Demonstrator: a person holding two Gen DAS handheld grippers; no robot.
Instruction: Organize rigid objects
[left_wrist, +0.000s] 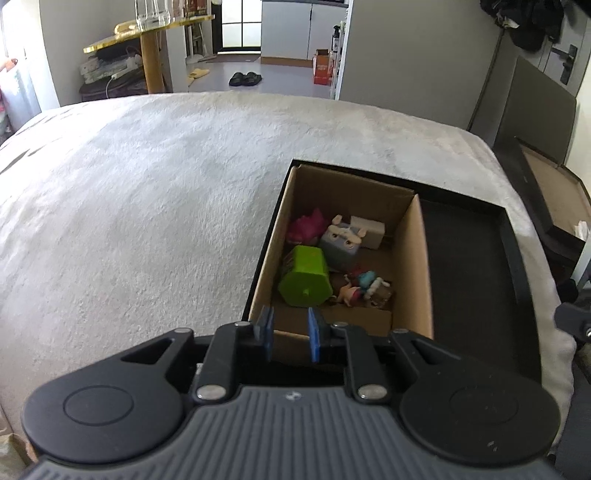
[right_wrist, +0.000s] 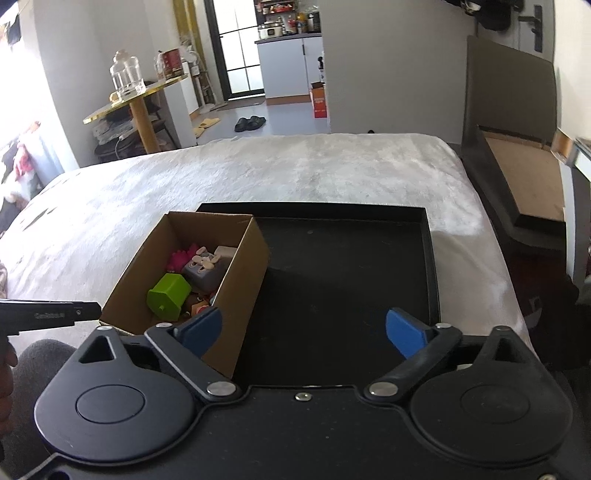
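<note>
An open cardboard box (left_wrist: 413, 258) (right_wrist: 243, 280) stands in the left part of a shallow black tray (left_wrist: 465, 266) (right_wrist: 332, 295) on the bed. Inside it lie a green hexagonal block (left_wrist: 304, 280) (right_wrist: 168, 295), a grey cube toy with a face (left_wrist: 341, 243) (right_wrist: 205, 271), a pink spiky toy (left_wrist: 306, 229) (right_wrist: 181, 258), a beige block (left_wrist: 369, 229) and small figurines (left_wrist: 364, 290). My left gripper (left_wrist: 290, 321) hovers over the box's near edge, its blue pads a little apart with nothing between them. My right gripper (right_wrist: 303, 328) stands wide open and bare over the tray's near side.
A white fluffy blanket (left_wrist: 166, 192) covers the bed. To the bed's right lies a dark open case (right_wrist: 517, 184). Beyond the bed are a round gold table (right_wrist: 136, 96) with glass jars and slippers (right_wrist: 250, 123) on the floor. A person's knee (right_wrist: 37, 354) shows at lower left.
</note>
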